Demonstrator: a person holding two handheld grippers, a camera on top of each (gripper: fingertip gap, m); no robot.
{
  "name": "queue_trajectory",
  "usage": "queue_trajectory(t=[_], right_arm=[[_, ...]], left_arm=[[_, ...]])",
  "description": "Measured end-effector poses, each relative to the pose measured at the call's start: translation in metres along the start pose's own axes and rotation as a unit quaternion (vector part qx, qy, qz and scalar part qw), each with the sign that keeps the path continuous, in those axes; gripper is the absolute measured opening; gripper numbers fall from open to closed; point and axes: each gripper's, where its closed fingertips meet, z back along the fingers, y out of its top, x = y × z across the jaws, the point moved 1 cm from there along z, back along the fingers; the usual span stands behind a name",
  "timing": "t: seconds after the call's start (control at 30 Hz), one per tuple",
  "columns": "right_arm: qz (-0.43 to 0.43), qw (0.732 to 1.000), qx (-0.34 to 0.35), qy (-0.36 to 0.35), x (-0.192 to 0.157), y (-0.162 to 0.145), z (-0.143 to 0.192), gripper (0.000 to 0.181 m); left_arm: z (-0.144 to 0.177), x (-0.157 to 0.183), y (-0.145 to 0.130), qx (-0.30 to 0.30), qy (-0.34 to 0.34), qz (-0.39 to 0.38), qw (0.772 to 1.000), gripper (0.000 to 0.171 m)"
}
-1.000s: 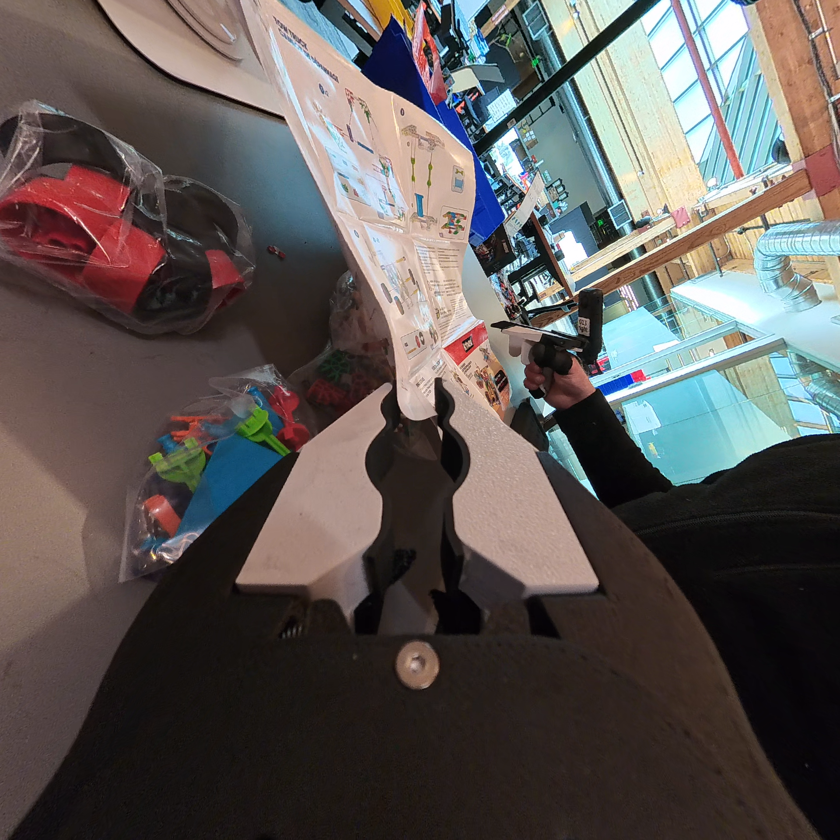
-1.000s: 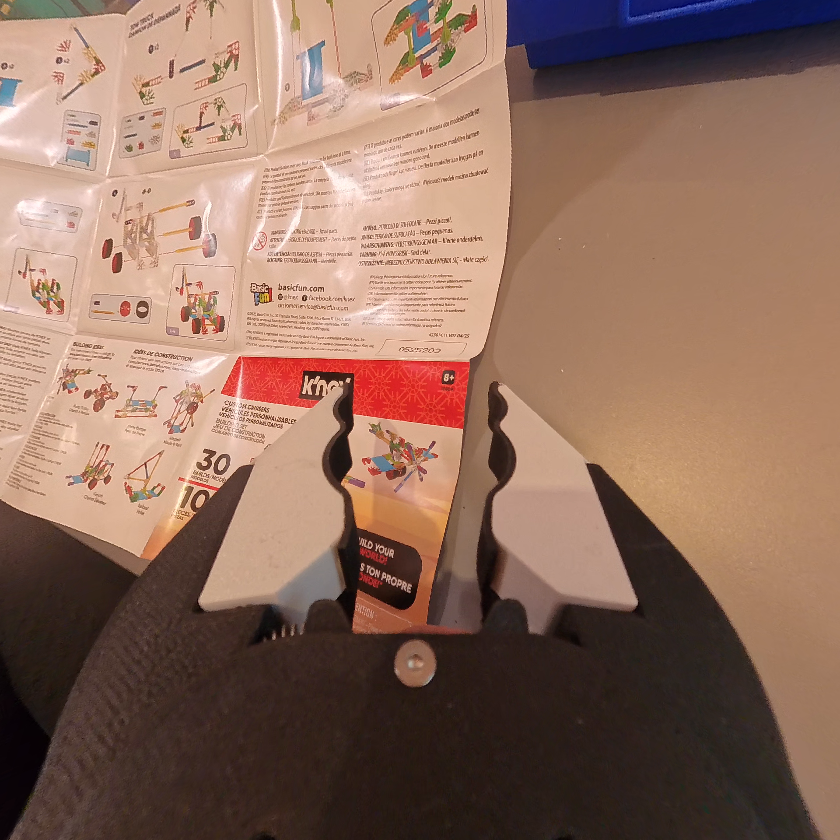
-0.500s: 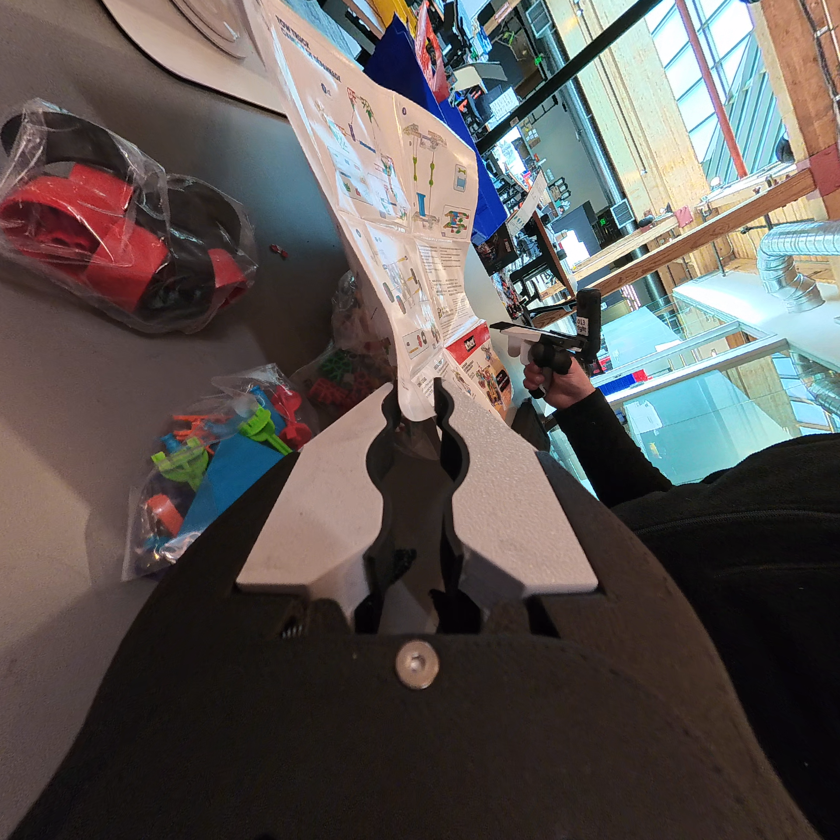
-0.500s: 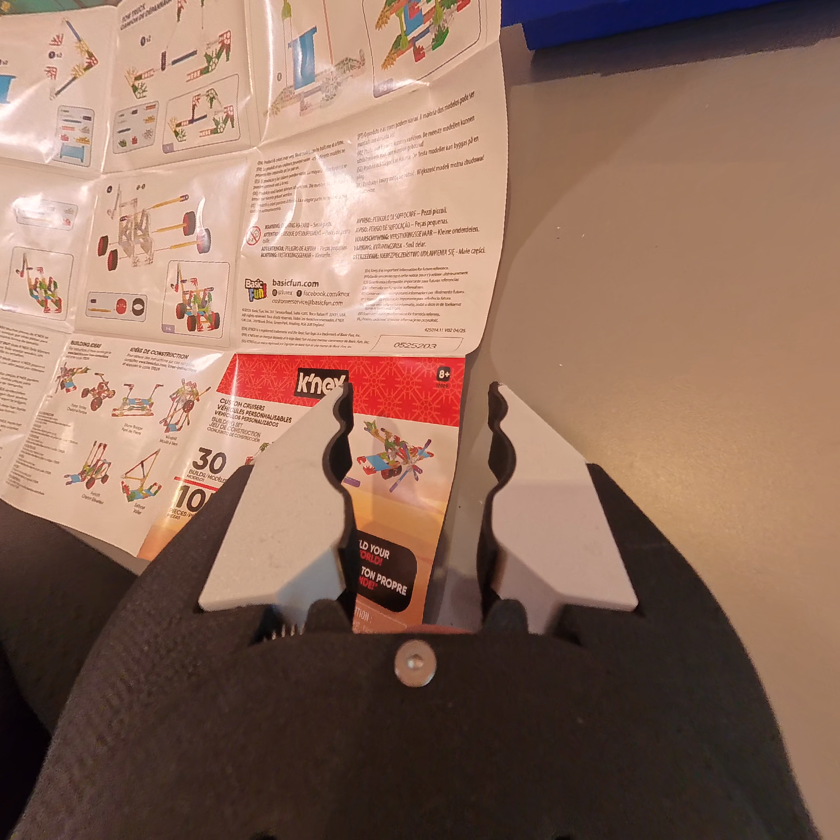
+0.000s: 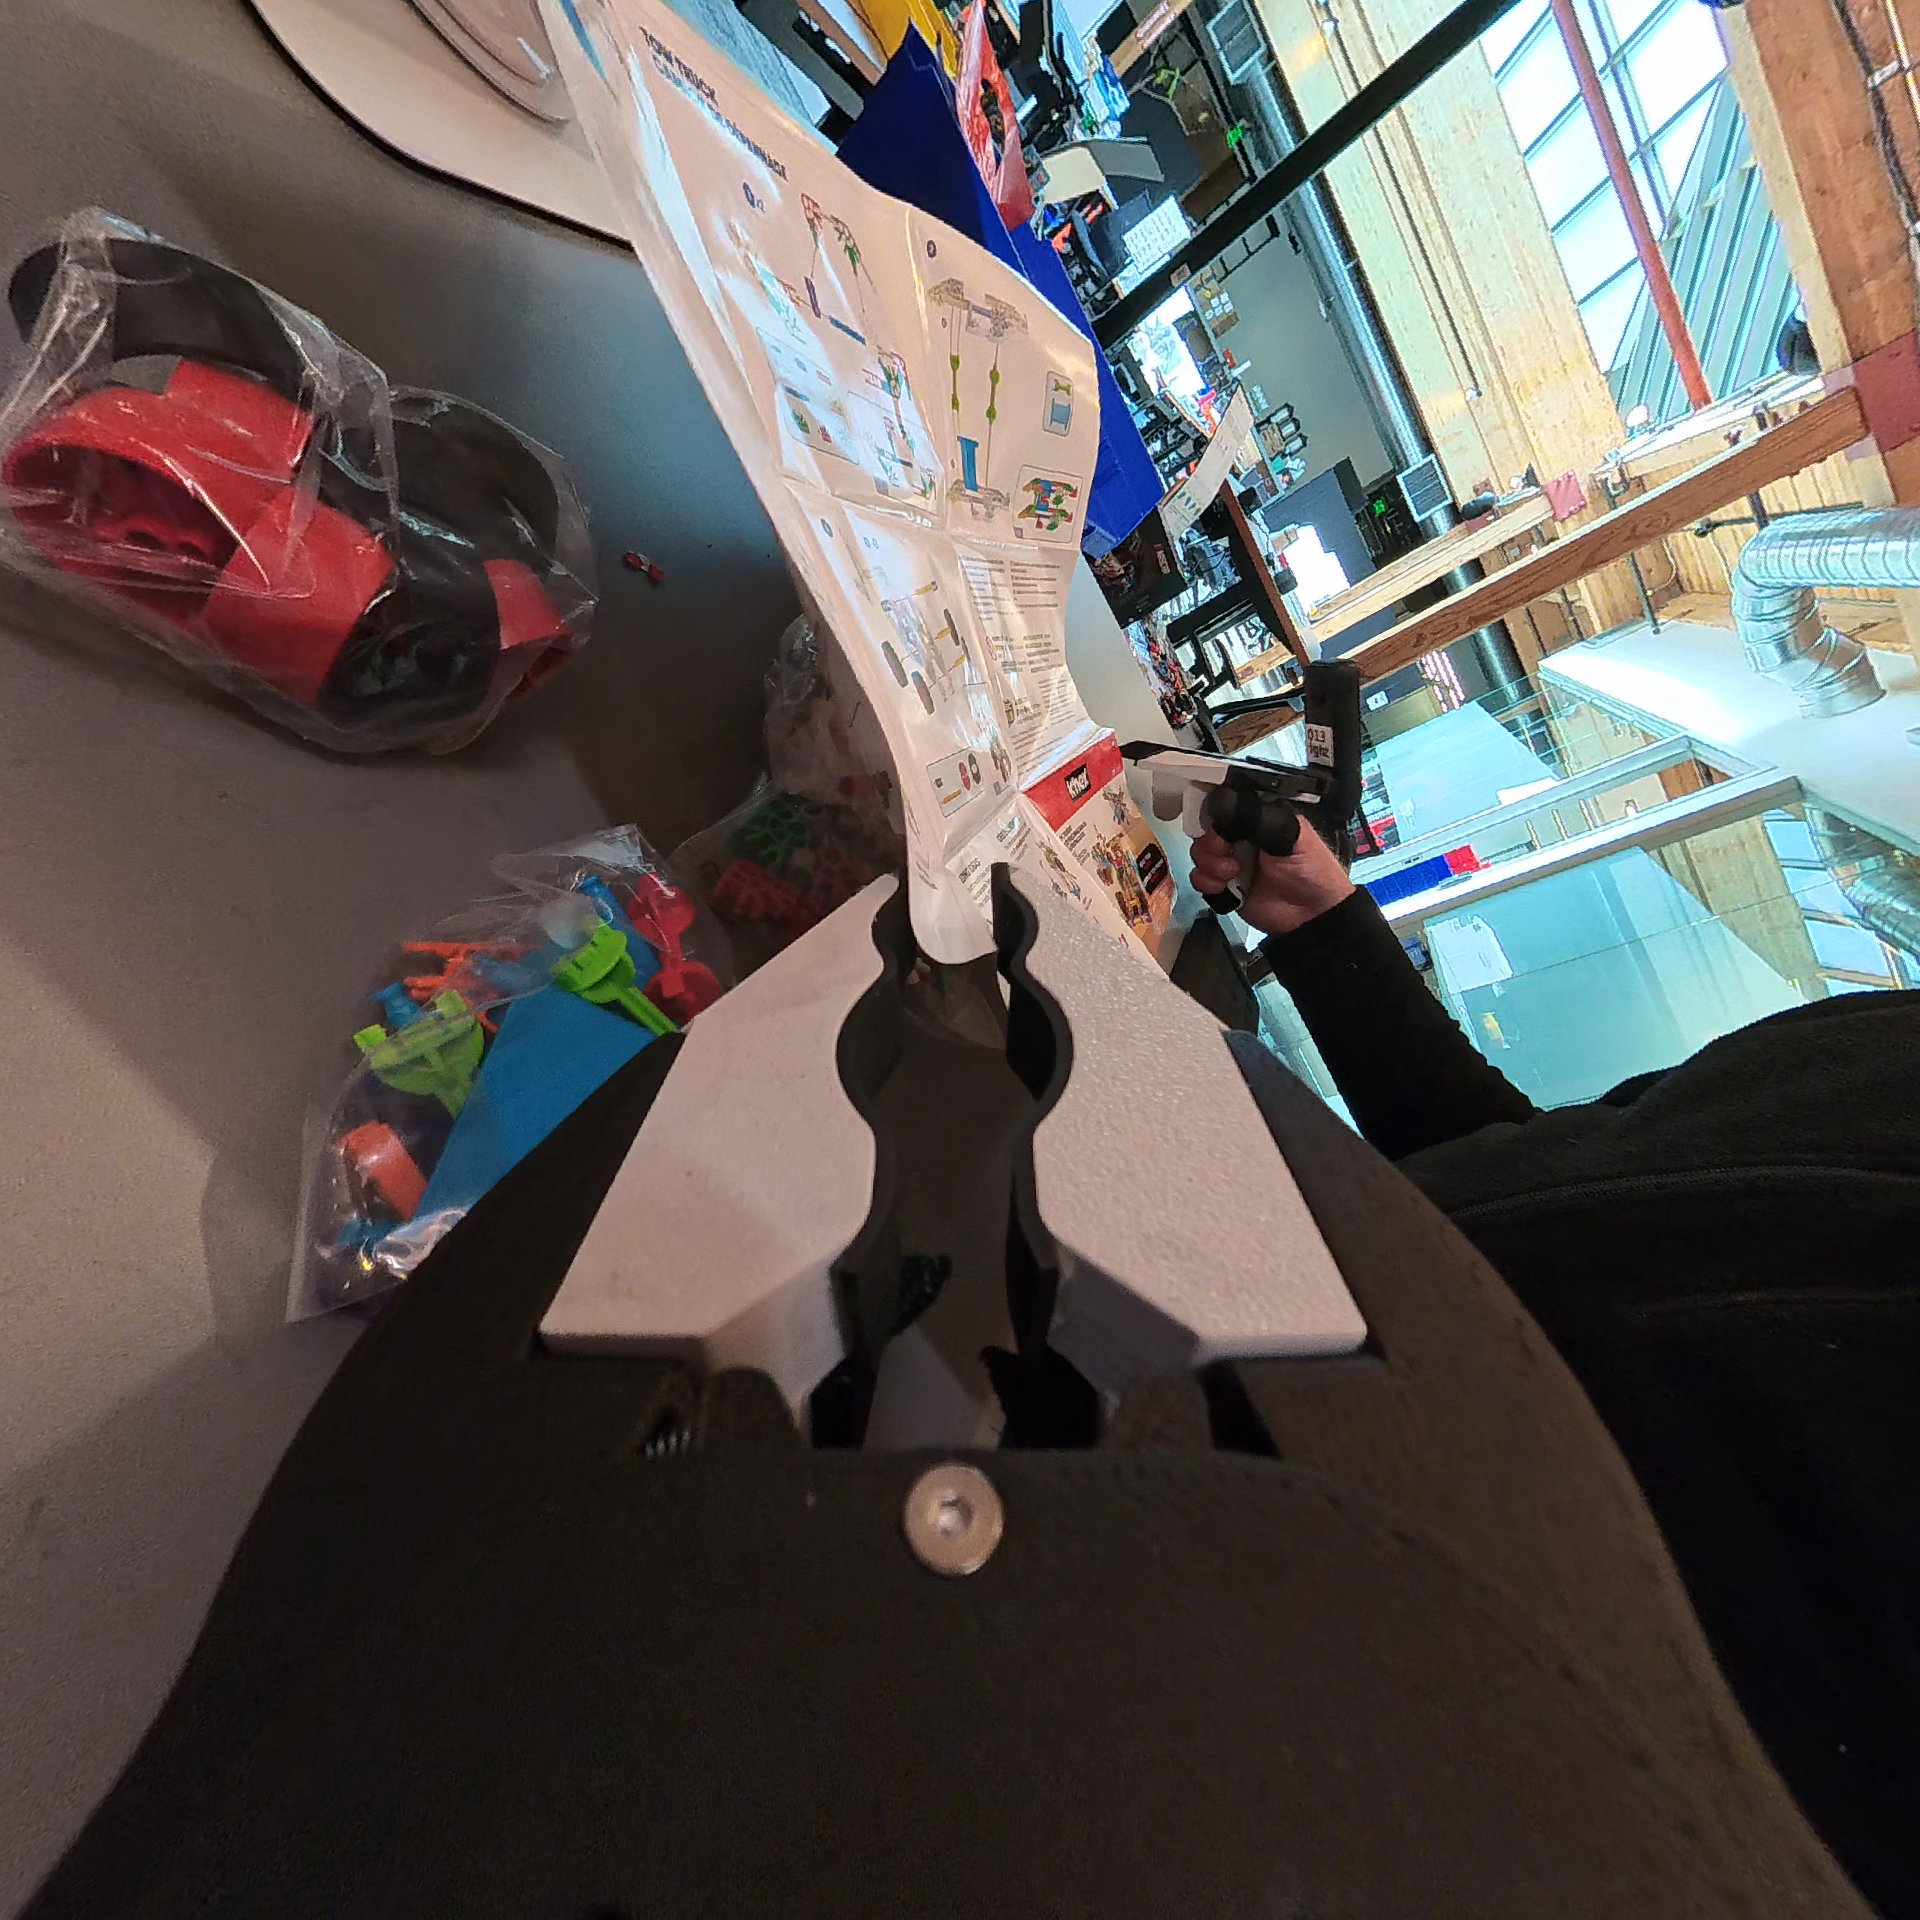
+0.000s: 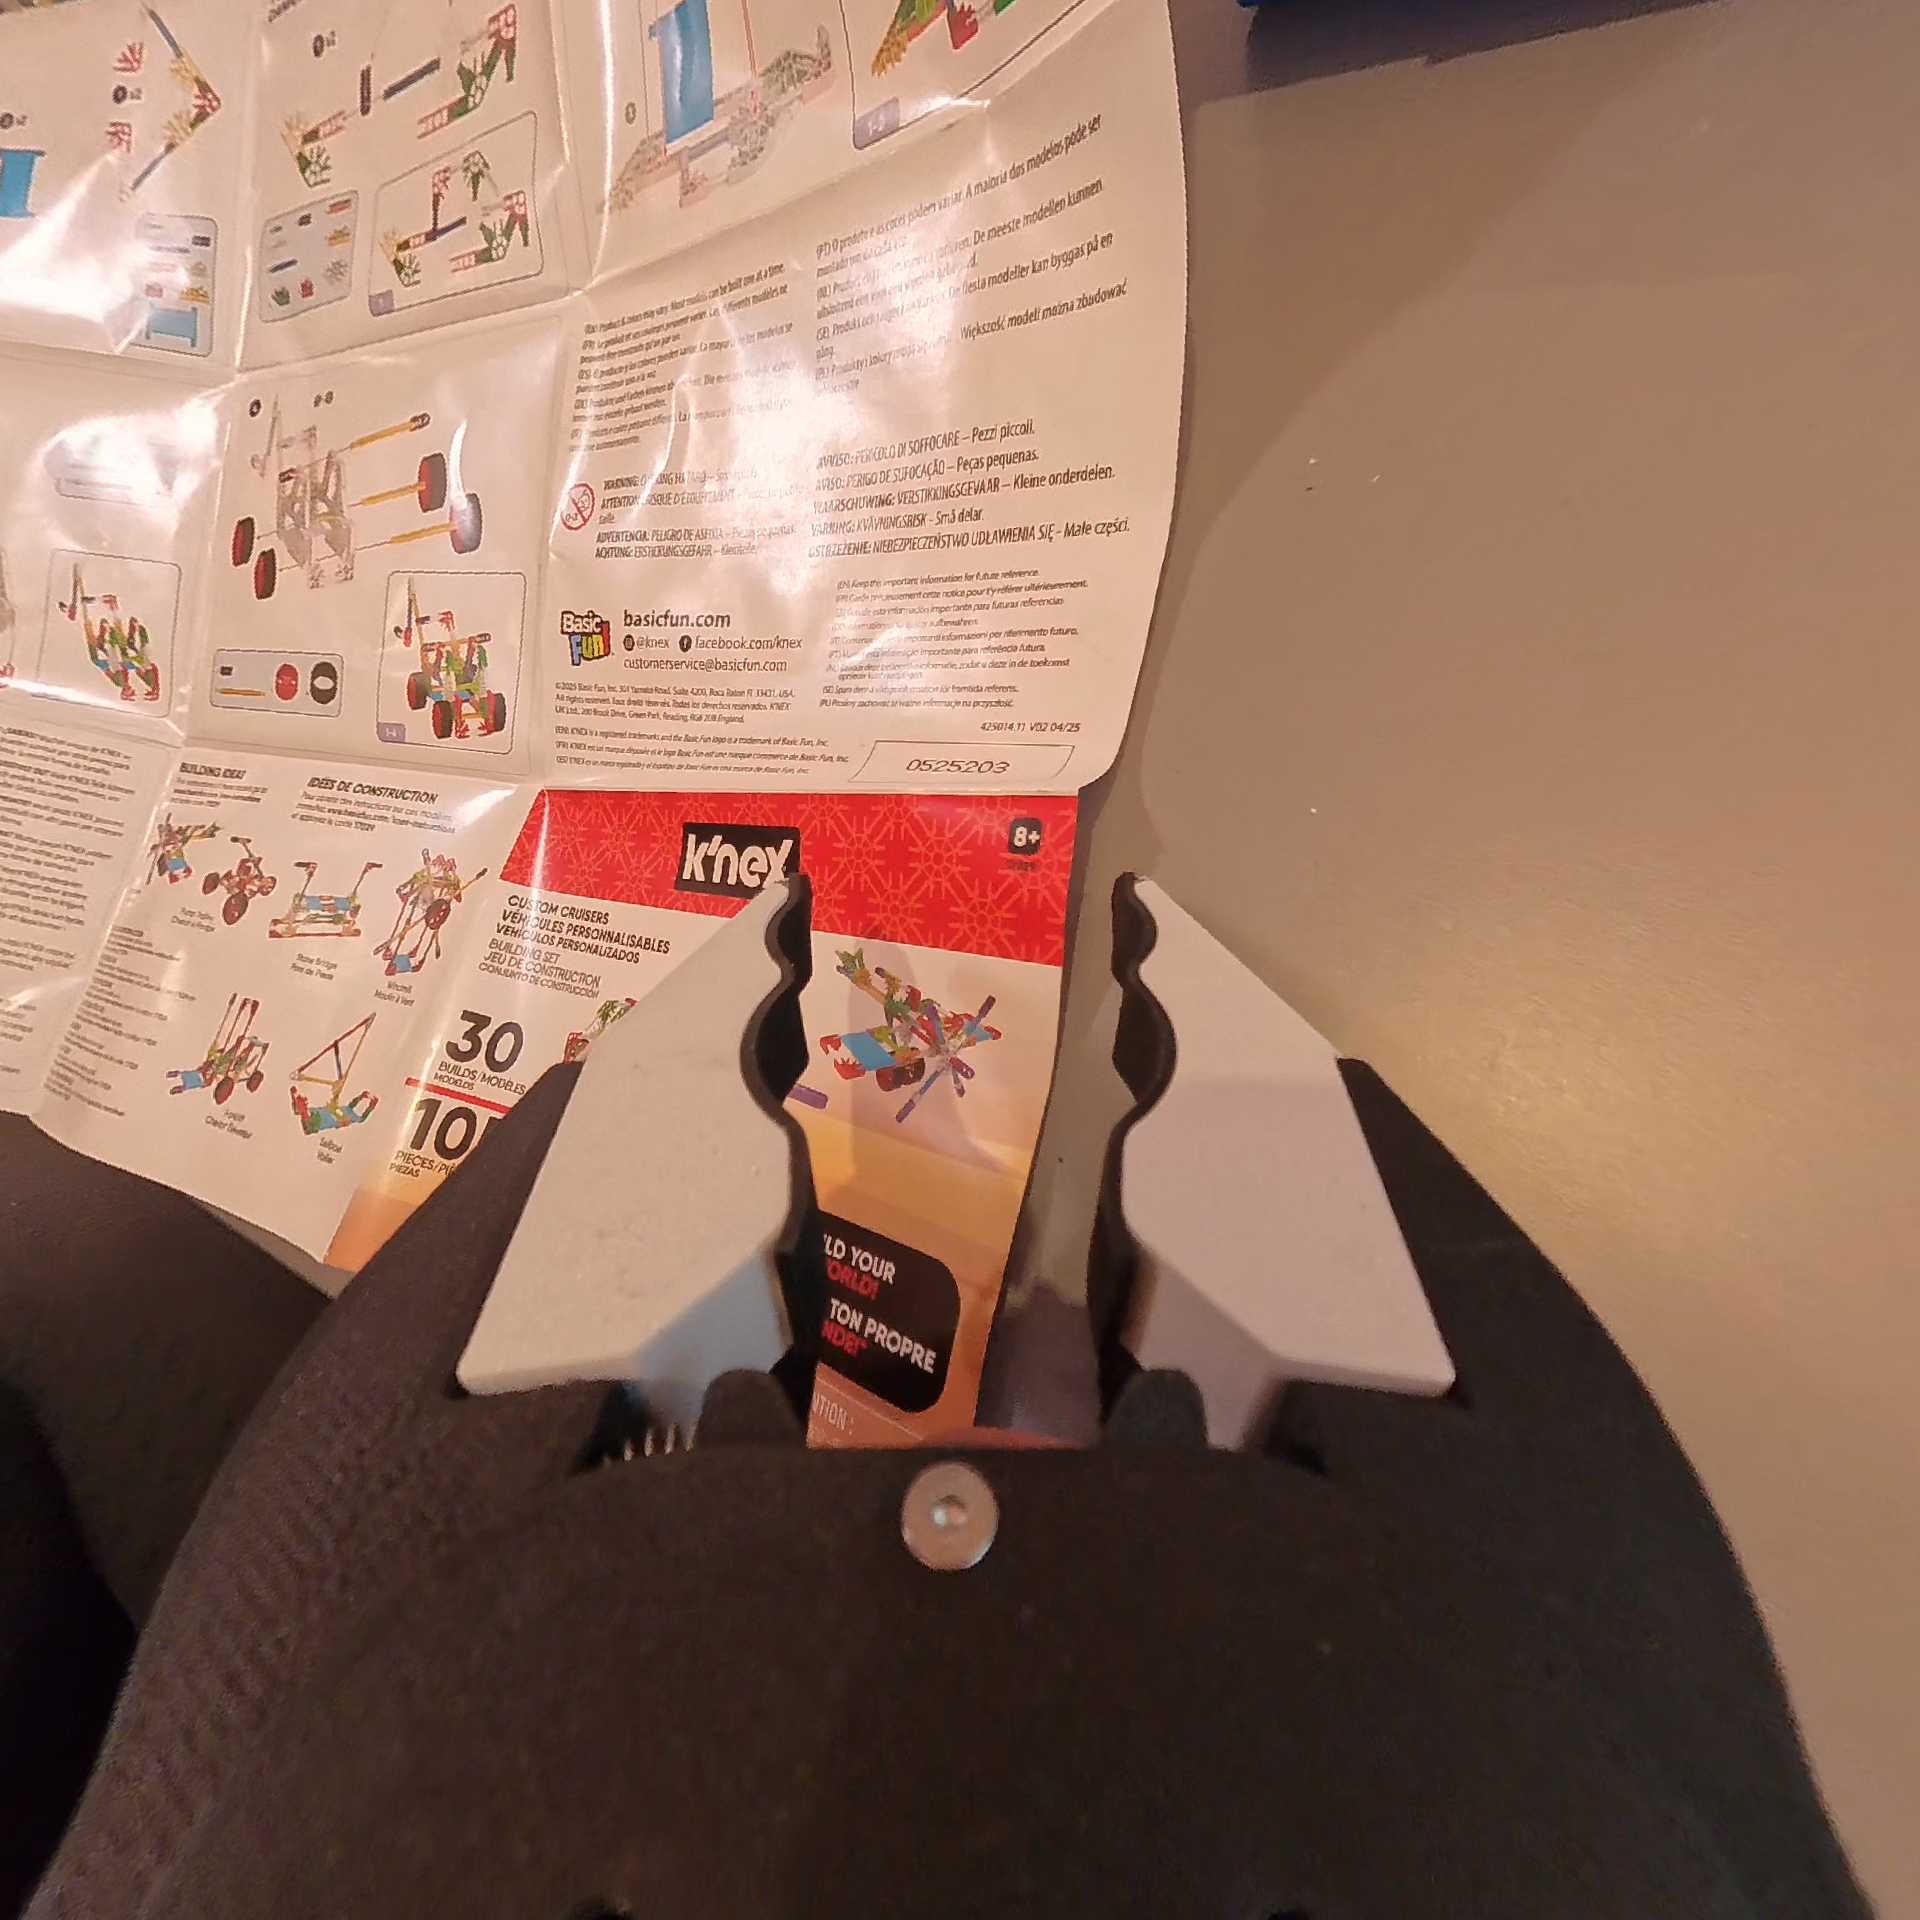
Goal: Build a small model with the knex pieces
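Left tool (image 5: 948,902), nearly shut, pinches instruction sheet (image 5: 914,457) edge at frame centre; right tool (image 6: 961,894) wide open, empty; keep pinch firm, sheet taut w/o tearing.

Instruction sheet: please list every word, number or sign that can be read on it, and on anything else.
I do not copy writing; this is where it stands.
Instruction sheet, white panels: printed paragraphs, step numbers, a warning sign.
Its red panel: a logo, an age badge, large numbers.
Same sheet, pinched in the left gripper: too small to read.
White tag, far off in the left wrist view: too small.
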Motion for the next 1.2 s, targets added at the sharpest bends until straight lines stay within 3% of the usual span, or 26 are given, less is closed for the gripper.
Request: queue_trajectory(t=[1.2], right_arm=[[-0.027, 0.999, -0.002, 0.034, 0.003, -0.006, 0.009, 0.041]], left_arm=[[-0.003, -0.003, 0.000, -0.009, 0.006, 0.003, 1.000, 0.011]])
